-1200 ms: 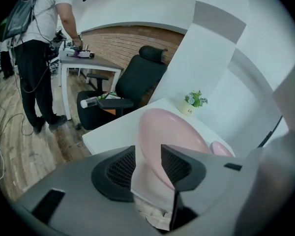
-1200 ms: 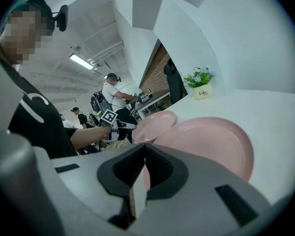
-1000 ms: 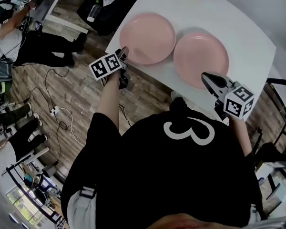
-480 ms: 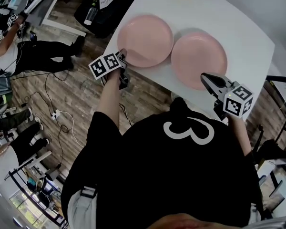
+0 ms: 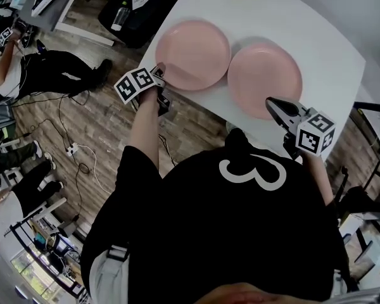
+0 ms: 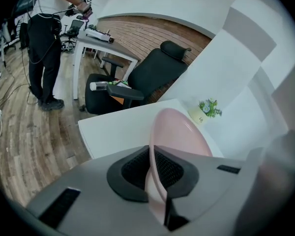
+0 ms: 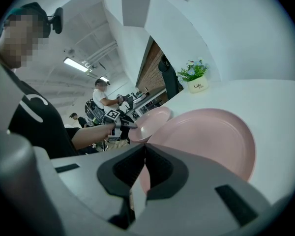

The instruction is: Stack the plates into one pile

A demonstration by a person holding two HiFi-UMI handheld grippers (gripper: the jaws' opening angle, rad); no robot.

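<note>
**Head view.** Two pink plates lie side by side on the white table (image 5: pixel 323 40), their rims close together or just touching. No pile has been made yet. The left gripper (image 5: pixel 159 72) sits at the near-left rim of the left plate (image 5: pixel 193 46). The right gripper (image 5: pixel 270 102) has its tip over the near rim of the right plate (image 5: pixel 264 75).

**Left gripper view.** The jaws have just been closing. The left plate's rim now runs between them, and both dark pads press on it. The plate stretches away from the jaws towards a small potted plant (image 6: pixel 208 108) at the far side of the table. From here it cannot be told whether the plate has lifted off the table.

**Right gripper view.** The jaws are closed on each other, tips meeting. The right plate fills the view beyond them. Some pink shows in the slit below the tips, but no clamped rim can be made out, so this gripper is judged empty.

**Step in hand (judged).** The left plate has been grasped, which opens the stacking.

**Next move (judged).**
- Raise the left plate by its pinched rim and keep it near level so it does not swing.
- Carry it over the right plate and lower it centred.
- Only then part the jaws.
- Take the right gripper back from the rim first, or use it to steady the lower plate.
</note>
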